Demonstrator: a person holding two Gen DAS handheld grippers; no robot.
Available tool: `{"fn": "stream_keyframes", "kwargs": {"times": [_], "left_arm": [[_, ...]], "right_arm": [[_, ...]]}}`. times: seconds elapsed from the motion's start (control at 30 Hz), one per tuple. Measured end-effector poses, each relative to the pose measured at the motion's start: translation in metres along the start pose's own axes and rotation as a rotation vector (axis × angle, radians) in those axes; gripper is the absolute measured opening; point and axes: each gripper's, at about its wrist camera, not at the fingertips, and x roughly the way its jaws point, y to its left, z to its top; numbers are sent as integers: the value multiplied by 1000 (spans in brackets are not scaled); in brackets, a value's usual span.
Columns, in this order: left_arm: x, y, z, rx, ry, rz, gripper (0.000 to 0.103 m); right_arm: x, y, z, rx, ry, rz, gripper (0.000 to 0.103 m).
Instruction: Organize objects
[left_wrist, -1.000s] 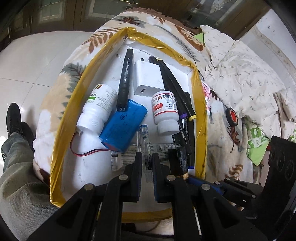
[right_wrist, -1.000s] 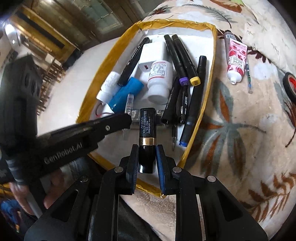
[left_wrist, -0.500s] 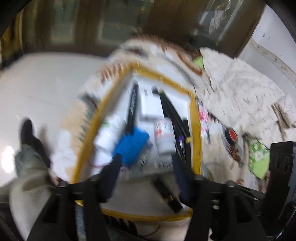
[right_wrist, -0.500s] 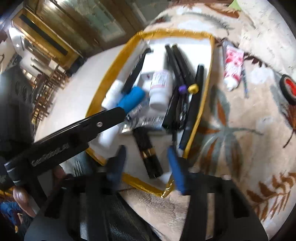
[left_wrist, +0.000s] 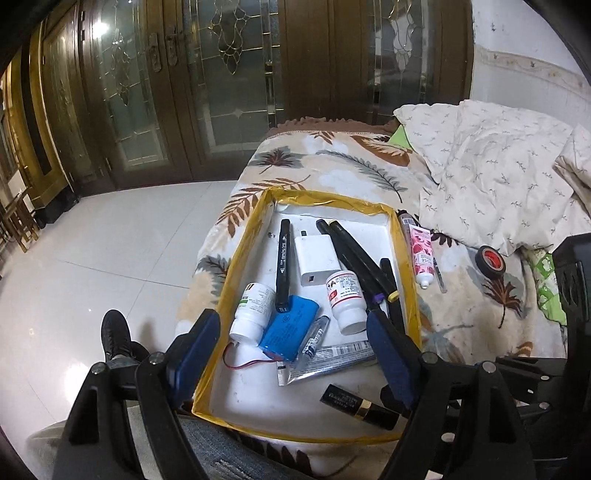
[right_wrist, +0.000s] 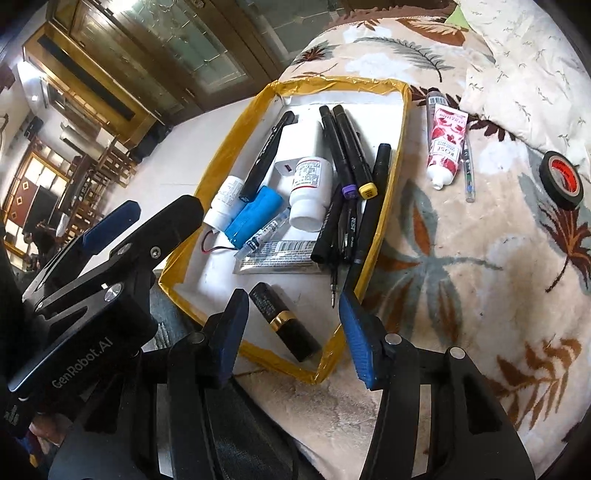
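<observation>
A bed (left_wrist: 332, 162) with a leaf-print blanket is carrying everything, with a rumpled white quilt (left_wrist: 495, 166) lying over its far right part. A shallow white tray (left_wrist: 369, 229) edged in yellow tape is sitting at the bed's near left edge, beside the tiled floor (left_wrist: 110, 258).

The left gripper (left_wrist: 295, 354) is hovering over the tray's near end; its jaws are opening wide and nothing is lying between the pads. The right gripper (right_wrist: 291, 328) is hanging over the tray's near right corner with its jaws spread apart, gripping nothing.

Inside the tray, a white charger (left_wrist: 317, 262) is lying toward the far end, with black markers (left_wrist: 354, 254) running along the right edge. Two white pill bottles (left_wrist: 253, 312) are lying in the middle on either side of a blue battery pack (left_wrist: 290, 334), and a silver tube (left_wrist: 325, 360) is lying just nearer. A black lipstick (right_wrist: 284, 326) with a gold band is lying free in the near right corner, below the right gripper's parted fingers and touching neither.

On the blanket beyond the tray's right edge, a rose-printed tube (right_wrist: 445, 147) is lying beside a thin pen (right_wrist: 468, 170), and a roll of black tape (right_wrist: 561, 179) is sitting well apart, nearer the quilt.
</observation>
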Motion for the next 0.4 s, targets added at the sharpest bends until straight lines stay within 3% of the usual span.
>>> {"fn": "stream_keyframes", "kwargs": {"times": [0.13, 0.33, 0.4], "left_arm": [[2, -1, -2, 6, 7, 3, 82], [16, 13, -4, -60, 69, -50, 82], [17, 16, -5, -72, 72, -37, 82]], "right_arm": [[0, 1, -3, -2, 4, -3, 51], [1, 0, -5, 1, 10, -6, 51], [1, 1, -6, -2, 11, -6, 51]]}}
